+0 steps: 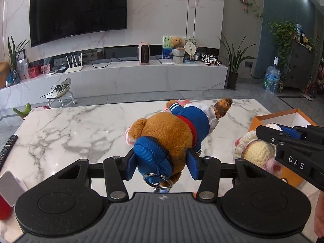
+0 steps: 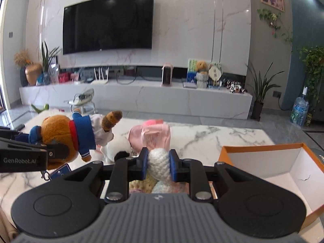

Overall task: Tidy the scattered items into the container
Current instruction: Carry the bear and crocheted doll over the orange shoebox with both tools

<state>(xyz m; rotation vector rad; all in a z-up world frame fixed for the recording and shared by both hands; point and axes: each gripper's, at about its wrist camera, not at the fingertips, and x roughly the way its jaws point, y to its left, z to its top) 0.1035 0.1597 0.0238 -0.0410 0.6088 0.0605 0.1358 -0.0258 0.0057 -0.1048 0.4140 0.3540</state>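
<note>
My left gripper point(image 1: 162, 158) is shut on the head of a brown teddy bear point(image 1: 172, 129) in a blue jacket and cap, held above the marble table point(image 1: 70, 129). The bear also shows at the left of the right wrist view point(image 2: 66, 135). My right gripper point(image 2: 158, 162) is shut on a cream crocheted doll point(image 2: 159, 162), which also shows in the left wrist view point(image 1: 257, 149). The orange box point(image 2: 273, 162) with a white inside stands open at the right. A white plush with a pink backpack point(image 2: 150, 137) lies on the table ahead.
A remote control point(image 1: 7, 147) lies at the table's left edge. A white phone point(image 1: 10, 186) and a red object point(image 1: 4, 210) sit at the near left. A TV wall and a marble console stand beyond the table.
</note>
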